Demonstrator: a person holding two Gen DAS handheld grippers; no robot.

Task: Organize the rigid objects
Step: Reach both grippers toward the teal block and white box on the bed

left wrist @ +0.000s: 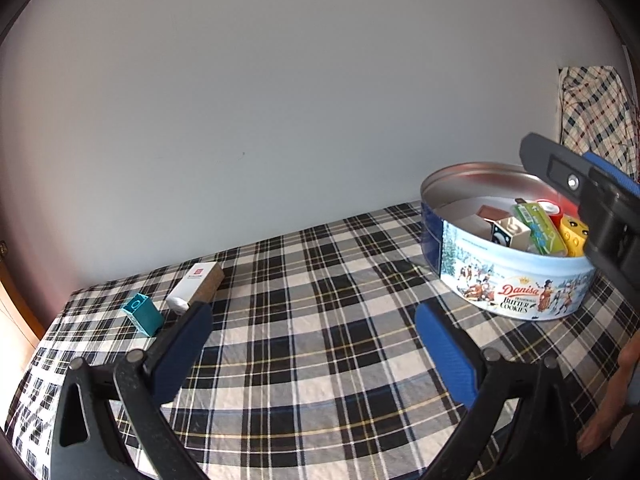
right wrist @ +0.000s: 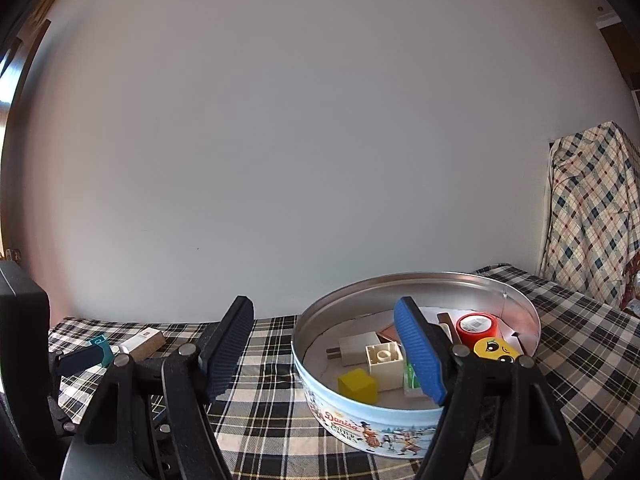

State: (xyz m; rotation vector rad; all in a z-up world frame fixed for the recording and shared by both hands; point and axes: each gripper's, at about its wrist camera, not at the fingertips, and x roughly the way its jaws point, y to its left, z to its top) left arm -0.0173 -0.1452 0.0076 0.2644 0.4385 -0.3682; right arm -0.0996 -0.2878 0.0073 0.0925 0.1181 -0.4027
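The counter [left wrist: 320, 320] was covered in a black-and-white plaid cloth, with a plain pale wall right behind it. The Danisa butter cookie tin [right wrist: 360, 424] sat open toward the right side, lid off, and it already had a bunch of stuff in it: a yellow cube [right wrist: 357, 386], a cream building block [right wrist: 385, 364] with a round stud on top, a white plug adapter [right wrist: 356, 347], a red roll [right wrist: 477, 326] with a barcode label, a yellow smiley-face piece [right wrist: 496, 350], and a green packet [left wrist: 540, 229] leaning up near the rim.

Over at the far left of the counter, well apart from the tin, two things were lying on the cloth: a teal block [left wrist: 142, 314] and, just beside it, a white-and-cork box [left wrist: 196, 286] with a small red logo on its end.

The left tool [left wrist: 314, 326] hovered over bare cloth with its blue pads spread wide and nothing between them; its left pad sat just in front of the box. The right tool [right wrist: 326, 350] was spread wide too, gripping nothing, with its right finger [right wrist: 420, 356] over the tin's opening and its left finger [right wrist: 228, 348] outside the tin. A bit of a hand [left wrist: 616, 400] showed at the lower right edge of the left wrist view. A checked cloth [right wrist: 592, 208] hung off to the right.
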